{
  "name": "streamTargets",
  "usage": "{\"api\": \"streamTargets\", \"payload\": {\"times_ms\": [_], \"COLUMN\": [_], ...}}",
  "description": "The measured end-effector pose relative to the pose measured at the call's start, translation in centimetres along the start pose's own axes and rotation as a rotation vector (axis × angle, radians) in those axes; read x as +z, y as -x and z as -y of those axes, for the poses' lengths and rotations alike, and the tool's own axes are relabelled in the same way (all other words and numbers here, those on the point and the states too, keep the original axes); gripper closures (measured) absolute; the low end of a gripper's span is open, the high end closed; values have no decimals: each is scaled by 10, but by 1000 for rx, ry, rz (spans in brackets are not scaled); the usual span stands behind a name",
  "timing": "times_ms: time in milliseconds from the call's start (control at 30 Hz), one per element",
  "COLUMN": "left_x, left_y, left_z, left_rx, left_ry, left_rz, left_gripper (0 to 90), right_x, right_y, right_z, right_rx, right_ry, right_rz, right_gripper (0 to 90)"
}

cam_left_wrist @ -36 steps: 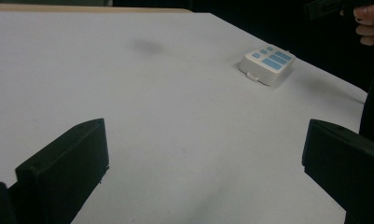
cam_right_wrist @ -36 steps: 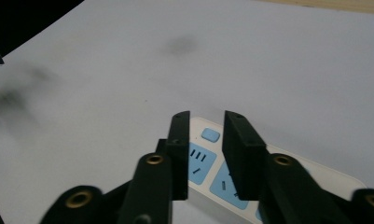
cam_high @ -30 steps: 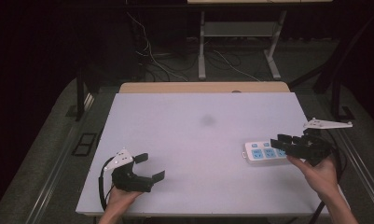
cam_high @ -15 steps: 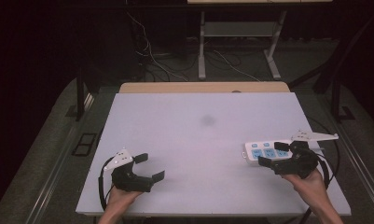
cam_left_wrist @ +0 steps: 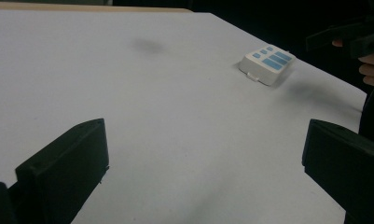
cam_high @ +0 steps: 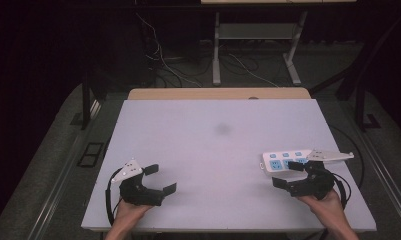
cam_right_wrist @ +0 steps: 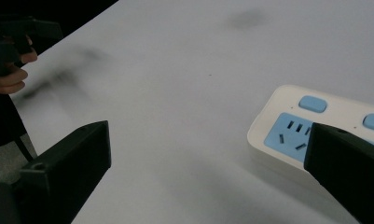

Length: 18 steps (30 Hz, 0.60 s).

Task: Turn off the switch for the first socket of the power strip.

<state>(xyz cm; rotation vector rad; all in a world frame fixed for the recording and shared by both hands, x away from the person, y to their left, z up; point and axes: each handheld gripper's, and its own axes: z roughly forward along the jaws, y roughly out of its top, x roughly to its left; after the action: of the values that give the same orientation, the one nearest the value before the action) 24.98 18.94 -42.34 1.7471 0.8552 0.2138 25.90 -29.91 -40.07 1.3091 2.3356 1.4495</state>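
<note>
Both grippers sit low over the white counter (cam_high: pixel 218 165), jaws spread wide, nothing held. Left gripper (cam_high: pixel 160 180) near the front-left; right gripper (cam_high: pixel 288 174) just beside the white-and-blue power strip (cam_high: pixel 280 161), front-right.

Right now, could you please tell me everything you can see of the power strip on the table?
The power strip is a white, plastic-looking block with rounded corners, lying flat, face up, near the right edge of the white table. Its top carries light blue socket panels and a row of small blue buttons. No plug sits in the visible sockets. The open right gripper hovers at its near side; whether they touch is unclear.
</note>
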Motion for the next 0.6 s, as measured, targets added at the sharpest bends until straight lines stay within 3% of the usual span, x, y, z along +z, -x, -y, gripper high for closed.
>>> {"api": "streamTargets", "payload": {"times_ms": [600], "left_x": [0], "left_y": [0], "left_z": [0], "left_rx": [2], "left_ry": [-4], "left_rz": [-1], "left_gripper": [0], "right_x": [19], "right_y": [0], "right_z": [23], "right_rx": [-18], "right_ry": [-88], "right_rz": [-25], "right_gripper": [4]}}
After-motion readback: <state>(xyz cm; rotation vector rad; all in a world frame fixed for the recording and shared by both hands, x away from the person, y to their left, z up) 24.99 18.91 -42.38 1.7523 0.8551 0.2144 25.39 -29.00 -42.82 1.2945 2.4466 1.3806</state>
